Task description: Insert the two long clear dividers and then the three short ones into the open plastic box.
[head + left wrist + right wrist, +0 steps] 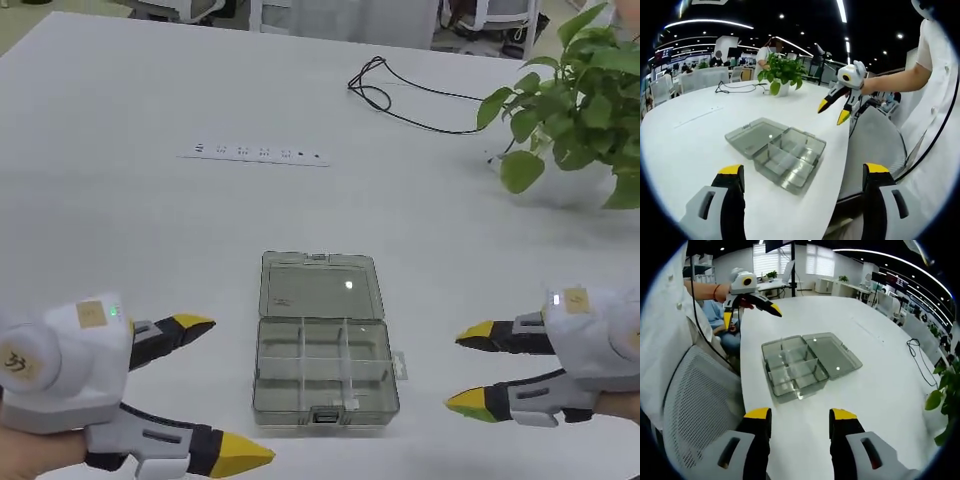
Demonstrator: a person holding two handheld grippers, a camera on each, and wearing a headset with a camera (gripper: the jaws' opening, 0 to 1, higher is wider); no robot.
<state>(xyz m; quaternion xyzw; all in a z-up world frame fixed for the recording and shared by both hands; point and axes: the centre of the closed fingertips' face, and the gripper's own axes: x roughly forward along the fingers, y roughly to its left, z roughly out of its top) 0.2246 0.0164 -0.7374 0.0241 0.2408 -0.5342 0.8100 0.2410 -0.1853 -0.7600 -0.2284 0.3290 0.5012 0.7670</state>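
At the near-left edge of the white table (120,230), the left gripper (222,390) hovers just above the surface, its yellow-tipped jaws spread wide and holding nothing. Farther back, toward the middle of the table, a flat white power strip (255,153) lies by itself. The open plastic box (323,345), smoke-grey and see-through, sits close to the near edge at its middle, between the two grippers and touched by neither. Its lid lies flat on the table on the far side of the base. Clear dividers (345,360) stand upright inside the base and split it into compartments; their exact number cannot be told. Beyond the box, a black cable (400,95) loops across the far part of the table. At the near-right edge, the right gripper (465,368) is held level, its jaws also apart and empty, pointing toward the box. A leafy green plant (580,100) stands at the far-right corner.
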